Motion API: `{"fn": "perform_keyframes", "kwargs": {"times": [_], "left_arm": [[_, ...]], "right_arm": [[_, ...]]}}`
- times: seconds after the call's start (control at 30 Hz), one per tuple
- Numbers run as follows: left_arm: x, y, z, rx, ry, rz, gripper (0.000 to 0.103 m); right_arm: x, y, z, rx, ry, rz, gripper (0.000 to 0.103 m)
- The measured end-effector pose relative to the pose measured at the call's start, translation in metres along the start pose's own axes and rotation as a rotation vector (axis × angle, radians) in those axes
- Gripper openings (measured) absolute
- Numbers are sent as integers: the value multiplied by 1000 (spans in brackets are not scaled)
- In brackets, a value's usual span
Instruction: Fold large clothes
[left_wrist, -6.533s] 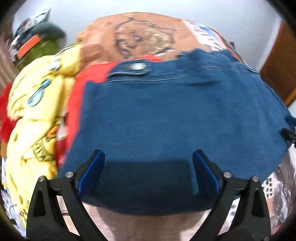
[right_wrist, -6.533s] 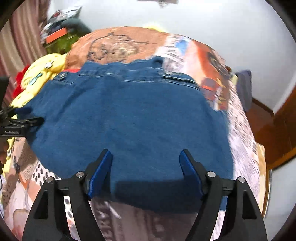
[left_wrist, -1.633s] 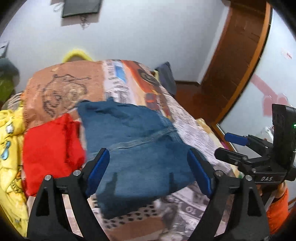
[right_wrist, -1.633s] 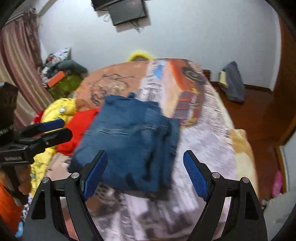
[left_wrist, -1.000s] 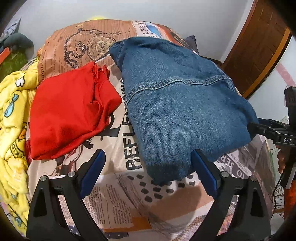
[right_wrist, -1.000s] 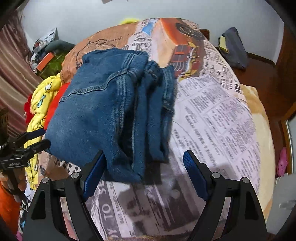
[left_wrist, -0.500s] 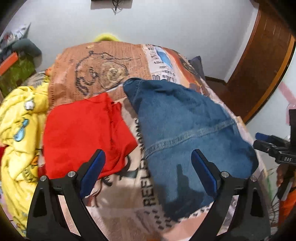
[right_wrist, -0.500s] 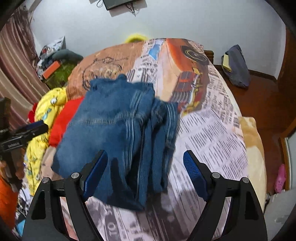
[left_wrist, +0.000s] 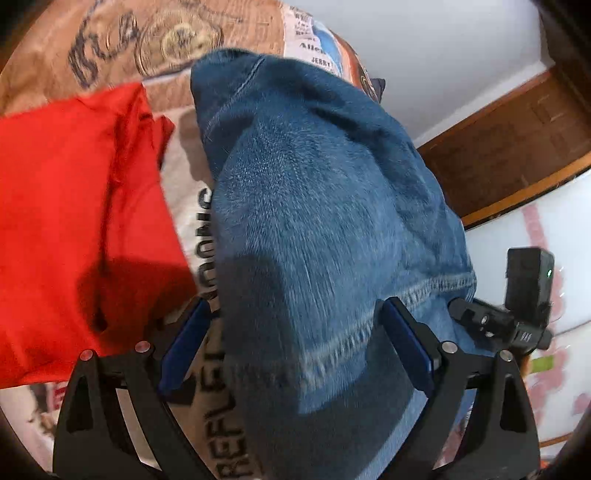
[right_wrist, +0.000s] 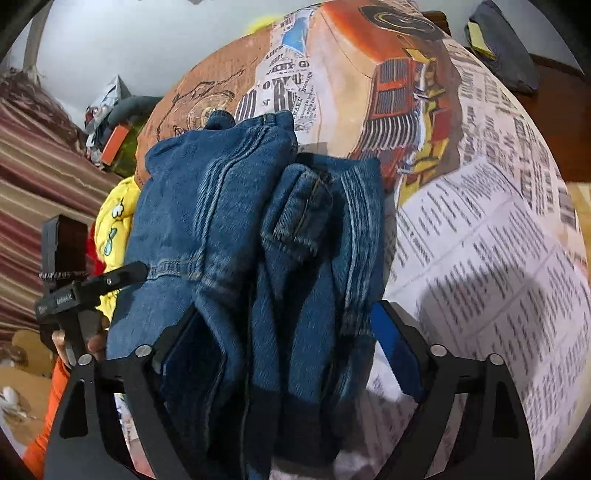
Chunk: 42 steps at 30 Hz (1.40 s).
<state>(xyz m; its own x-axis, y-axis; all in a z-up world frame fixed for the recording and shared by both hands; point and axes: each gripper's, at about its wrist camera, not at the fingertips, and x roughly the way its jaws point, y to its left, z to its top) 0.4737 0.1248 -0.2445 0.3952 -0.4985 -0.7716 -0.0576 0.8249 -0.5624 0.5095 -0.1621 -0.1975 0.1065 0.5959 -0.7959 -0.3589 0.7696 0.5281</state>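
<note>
Folded red garment (left_wrist: 74, 221) at left on the bed (right_wrist: 480, 240). Just right of it, folded jeans (left_wrist: 314, 221), long axis running near to far. Left claw (left_wrist: 295, 347) wide, straddling their near end. Right claw (right_wrist: 288, 347) just opened wider, bundle between its pads, grip unclear.

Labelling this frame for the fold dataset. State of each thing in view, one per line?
jeans: folded into a thick bundle, lying on the bedspread
red garment: folded flat, beside the jeans, apart from them
bedspread: spread over the bed
left tongs: open, straddling the bundle's near end
right tongs: open, just widened, denim between them, not pinched
</note>
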Motion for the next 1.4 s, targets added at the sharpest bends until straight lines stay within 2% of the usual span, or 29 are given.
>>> {"fn": "perform_keyframes", "kwargs": {"times": [0.13, 0.23, 0.3, 0.33, 0.4, 0.43, 0.47, 0.57, 0.6, 0.7, 0.83, 1.0, 1.2, 1.4], "left_arm": [[11, 6, 7, -46, 0, -36, 95], [12, 4, 10, -36, -4, -34, 94], [11, 0, 10, -27, -8, -27, 90], [10, -2, 8, -21, -11, -24, 88], [5, -10, 7, 12, -19, -5, 77], [1, -15, 9, 33, -24, 10, 74], [-2, -23, 9, 54, -31, 31, 66], [-13, -36, 4, 96, -55, 70, 51], [-19, -42, 2, 106, -64, 72, 46], [-42, -57, 1, 136, -93, 60, 37], [-79, -82, -3, 196, -155, 76, 35], [-146, -87, -6, 219, -268, 65, 35], [-220, -56, -3, 195, -390, 67, 35], [-253, -14, 5, 157, -433, 132, 35]], "right_arm": [[9, 1, 5, 8, 12, 18, 94], [13, 1, 9, 2, 18, 16, 95], [12, 5, 10, -7, 19, 9, 95], [11, 6, 11, -9, 17, 7, 92], [9, 9, 10, -11, 12, 17, 79], [6, 13, 8, -18, 8, 24, 68], [4, 17, 7, -26, 7, 23, 62], [-1, 34, 7, -68, -7, -37, 46], [-4, 40, 6, -77, -14, -53, 43], [-14, 56, 10, -91, -32, -65, 37], [-32, 79, 13, -124, -62, -68, 34], [-54, 125, 20, -182, -150, -60, 34], [-52, 184, 33, -262, -217, -26, 34], [-13, 220, 51, -279, -187, 31, 34]]}}
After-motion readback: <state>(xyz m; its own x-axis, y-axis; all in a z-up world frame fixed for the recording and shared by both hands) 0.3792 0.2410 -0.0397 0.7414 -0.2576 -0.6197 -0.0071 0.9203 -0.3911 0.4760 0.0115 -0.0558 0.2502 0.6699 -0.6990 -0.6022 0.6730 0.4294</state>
